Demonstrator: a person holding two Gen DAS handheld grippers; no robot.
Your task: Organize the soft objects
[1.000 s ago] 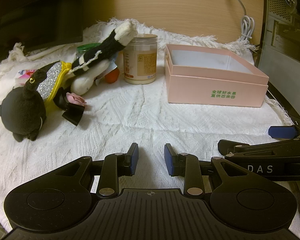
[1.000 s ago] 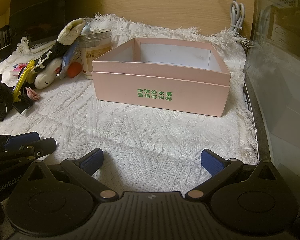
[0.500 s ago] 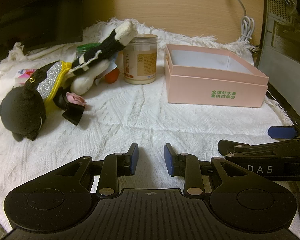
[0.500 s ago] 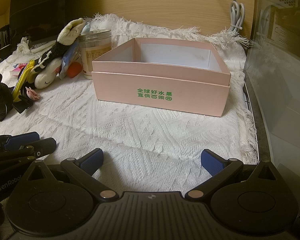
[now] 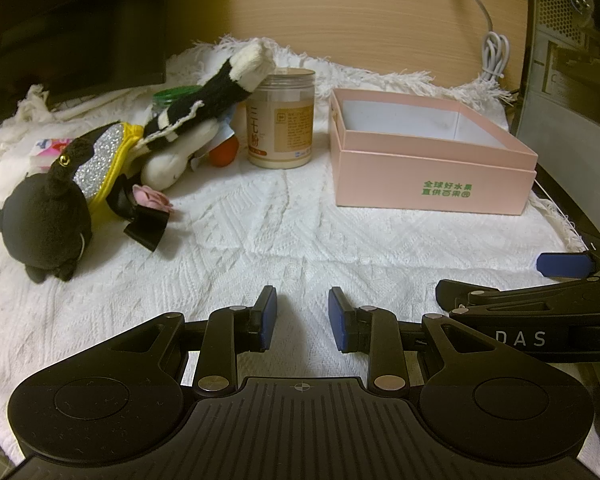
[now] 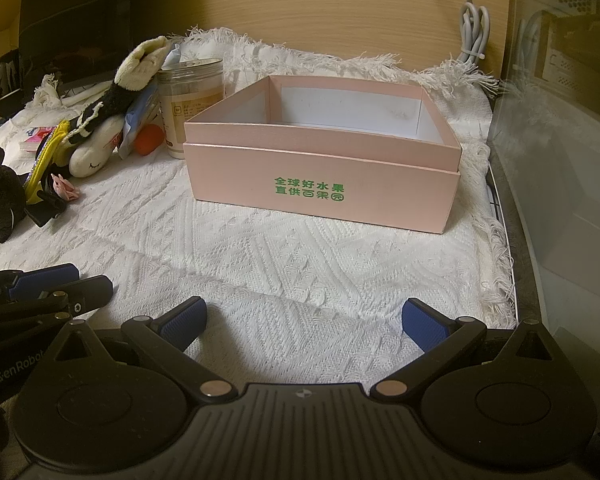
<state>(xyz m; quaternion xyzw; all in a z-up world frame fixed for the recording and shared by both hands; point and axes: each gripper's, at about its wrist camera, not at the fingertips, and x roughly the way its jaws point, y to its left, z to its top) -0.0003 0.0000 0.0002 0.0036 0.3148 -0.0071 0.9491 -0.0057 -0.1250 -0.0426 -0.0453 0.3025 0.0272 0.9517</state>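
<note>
Now, left hand-held gripper: narrow gap, holds nothing.
Right hand-held gripper: wide apart, holds nothing.
Pink box: open.
Black toy: far left.

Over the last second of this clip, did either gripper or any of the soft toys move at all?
Nothing visibly changed. Both the left gripper and right gripper rest open and empty over the white cloth, the toys stay piled at the left, and the pink box is still empty.
</note>
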